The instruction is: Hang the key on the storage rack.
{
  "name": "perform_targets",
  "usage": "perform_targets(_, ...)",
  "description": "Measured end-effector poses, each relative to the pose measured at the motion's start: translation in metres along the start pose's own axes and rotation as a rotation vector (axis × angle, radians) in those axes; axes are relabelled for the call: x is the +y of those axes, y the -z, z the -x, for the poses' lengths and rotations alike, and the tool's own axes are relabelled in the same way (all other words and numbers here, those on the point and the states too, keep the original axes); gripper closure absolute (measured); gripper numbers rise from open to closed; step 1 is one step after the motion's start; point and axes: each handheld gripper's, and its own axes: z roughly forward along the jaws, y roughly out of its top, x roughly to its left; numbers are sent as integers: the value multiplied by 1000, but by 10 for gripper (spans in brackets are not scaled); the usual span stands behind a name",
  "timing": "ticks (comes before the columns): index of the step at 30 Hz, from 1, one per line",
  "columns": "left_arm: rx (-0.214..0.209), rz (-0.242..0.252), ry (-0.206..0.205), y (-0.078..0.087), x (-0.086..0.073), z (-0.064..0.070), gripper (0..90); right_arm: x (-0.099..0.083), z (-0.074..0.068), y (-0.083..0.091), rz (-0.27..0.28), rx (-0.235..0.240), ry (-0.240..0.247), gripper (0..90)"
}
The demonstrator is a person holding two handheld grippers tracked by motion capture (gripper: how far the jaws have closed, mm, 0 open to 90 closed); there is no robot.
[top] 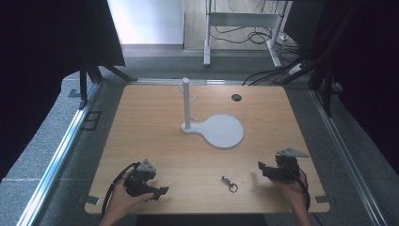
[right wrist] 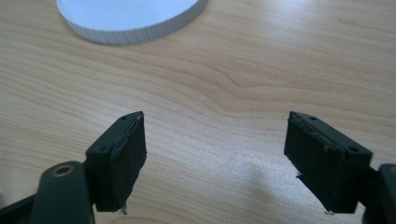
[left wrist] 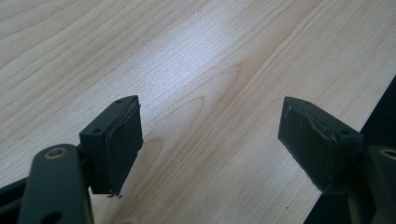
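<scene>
Keyring clasp [top: 229,183] near front tabletop edge, between both grippers | small, metal, light, rigid – likely slippery; grip across barrel, not ring | left gripper [left wrist: 210,140] – fingers wide apart, empty | right gripper [right wrist: 215,158] likewise | white stand [top: 214,128] mid-tabletop.

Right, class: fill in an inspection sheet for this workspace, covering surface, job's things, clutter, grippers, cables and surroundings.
Surface: light wooden table, with a round cable hole near the far edge.
Job's things: white peg stand upright on its round white base; small metal clasp with ring lying near the front edge.
Clutter: nothing seen.
Grippers: left gripper open, empty, over bare wood; right gripper open, empty, facing the base.
Cables: a black cable trails from the left gripper; loose floor cables behind the table.
Surroundings: black curtains, grey carpet, white desk frame behind.
</scene>
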Motion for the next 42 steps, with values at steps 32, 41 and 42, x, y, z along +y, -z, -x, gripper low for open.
perform_targets(32,9,3,10,1,-1,-1,224,17,-3,15,1,84,62,401)
perform_targets(41,5,6,5,1,0,2,224,37,-11,20,-86,123,155,424)
perform_targets(42,6,5,7,1,-1,2,224,40,-13,21,-100,140,166,430)
